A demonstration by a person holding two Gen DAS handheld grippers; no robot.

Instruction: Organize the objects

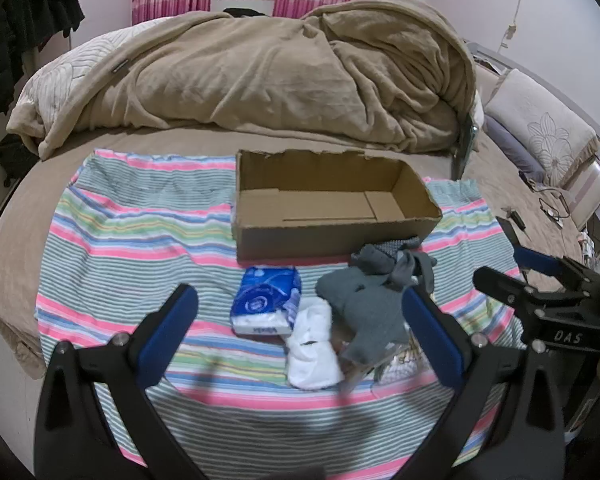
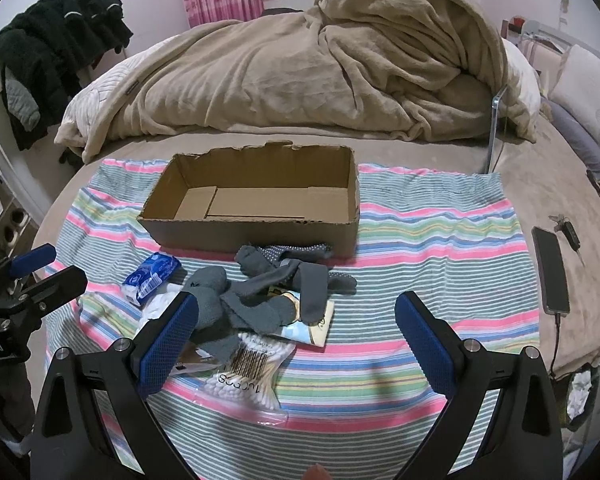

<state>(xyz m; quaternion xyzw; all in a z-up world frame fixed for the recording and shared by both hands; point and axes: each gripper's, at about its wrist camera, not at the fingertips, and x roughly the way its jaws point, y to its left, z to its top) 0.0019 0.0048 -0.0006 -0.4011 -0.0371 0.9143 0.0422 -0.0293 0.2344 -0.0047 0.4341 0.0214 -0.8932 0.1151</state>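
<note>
An empty cardboard box (image 1: 328, 236) (image 2: 256, 236) stands on a striped cloth (image 1: 132, 240) (image 2: 440, 240) spread over the bed. In front of it lies a pile: a blue tissue pack (image 1: 265, 300) (image 2: 153, 273), white socks (image 1: 312, 352), grey socks (image 1: 364, 304) (image 2: 268, 280), a bag of cotton swabs (image 2: 246, 376) and a flat printed packet (image 2: 314, 328). My left gripper (image 1: 300, 316) hangs open above the pile, nothing between its fingers. My right gripper (image 2: 296, 320) is open too, over the pile's right side, holding nothing. Each gripper shows at the edge of the other's view.
A rumpled tan blanket (image 1: 260, 72) (image 2: 320, 68) fills the back of the bed. A phone on a cable (image 2: 551, 270) and keys (image 2: 566, 228) lie on the right. Pillows (image 1: 540, 128) sit at the far right. Dark clothes (image 2: 56, 40) hang at the left.
</note>
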